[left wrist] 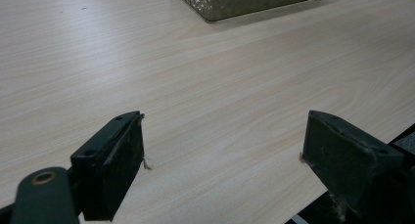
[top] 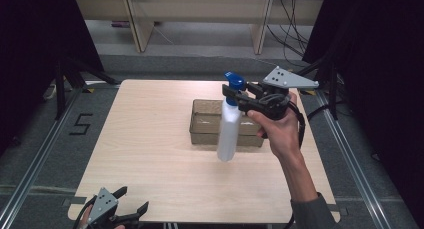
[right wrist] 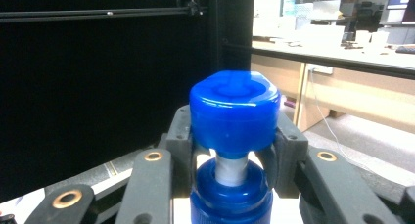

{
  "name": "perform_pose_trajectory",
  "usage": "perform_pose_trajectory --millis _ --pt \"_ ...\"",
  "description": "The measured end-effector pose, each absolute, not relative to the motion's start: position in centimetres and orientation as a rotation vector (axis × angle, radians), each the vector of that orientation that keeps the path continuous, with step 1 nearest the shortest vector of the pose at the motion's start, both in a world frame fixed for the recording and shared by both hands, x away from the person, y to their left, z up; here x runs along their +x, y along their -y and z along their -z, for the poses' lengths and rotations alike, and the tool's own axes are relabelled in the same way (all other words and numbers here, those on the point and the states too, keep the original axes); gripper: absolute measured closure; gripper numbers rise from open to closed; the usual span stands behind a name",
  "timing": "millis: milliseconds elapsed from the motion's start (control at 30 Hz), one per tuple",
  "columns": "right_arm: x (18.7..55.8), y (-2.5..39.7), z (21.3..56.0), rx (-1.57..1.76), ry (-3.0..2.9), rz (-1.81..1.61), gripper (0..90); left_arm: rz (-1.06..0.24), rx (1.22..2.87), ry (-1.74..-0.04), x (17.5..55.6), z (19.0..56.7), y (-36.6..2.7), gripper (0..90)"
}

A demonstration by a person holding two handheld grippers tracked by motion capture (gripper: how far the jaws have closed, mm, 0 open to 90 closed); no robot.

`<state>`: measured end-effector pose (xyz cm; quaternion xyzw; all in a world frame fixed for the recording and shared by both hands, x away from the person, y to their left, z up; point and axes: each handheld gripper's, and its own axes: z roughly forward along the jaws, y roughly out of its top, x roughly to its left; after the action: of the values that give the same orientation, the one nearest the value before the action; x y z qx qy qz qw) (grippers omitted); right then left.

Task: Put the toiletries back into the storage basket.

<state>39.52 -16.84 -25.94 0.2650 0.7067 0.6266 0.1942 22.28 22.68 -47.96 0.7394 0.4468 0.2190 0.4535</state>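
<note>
right hand-held gripper (top: 234,95): clamps spray bottle (top: 229,131) neck, above tray (top: 202,124) | left hand-held gripper (top: 134,200): jaws apart, surface (top: 150,139) 7 o'clock

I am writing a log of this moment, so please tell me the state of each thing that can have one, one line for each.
Bottle: upright, lifted, blue cap on.
Right gripper: shut on the bottle below its cap.
Left gripper: open, holding nothing, at the near edge of the table.
Box: open on top, standing on the table behind the bottle; its contents cannot be told.
</note>
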Motion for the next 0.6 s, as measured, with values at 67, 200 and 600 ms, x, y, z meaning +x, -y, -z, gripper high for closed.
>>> perform_pose_trajectory --millis 67,200,600 --pt "39.8 17.1 25.7 0.745 -1.975 -1.756 61.9 -0.541 1.825 -1.102 22.3 48.0 -22.7 14.9" --pt "40.2 17.6 25.3 0.759 -1.964 -1.742 61.9 -0.54 1.826 -1.103 22.3 48.0 -22.7 14.9" --pt "42.1 19.2 24.6 0.807 -1.925 -1.679 61.9 -0.533 1.819 -1.092 22.4 48.1 -22.6 14.9"
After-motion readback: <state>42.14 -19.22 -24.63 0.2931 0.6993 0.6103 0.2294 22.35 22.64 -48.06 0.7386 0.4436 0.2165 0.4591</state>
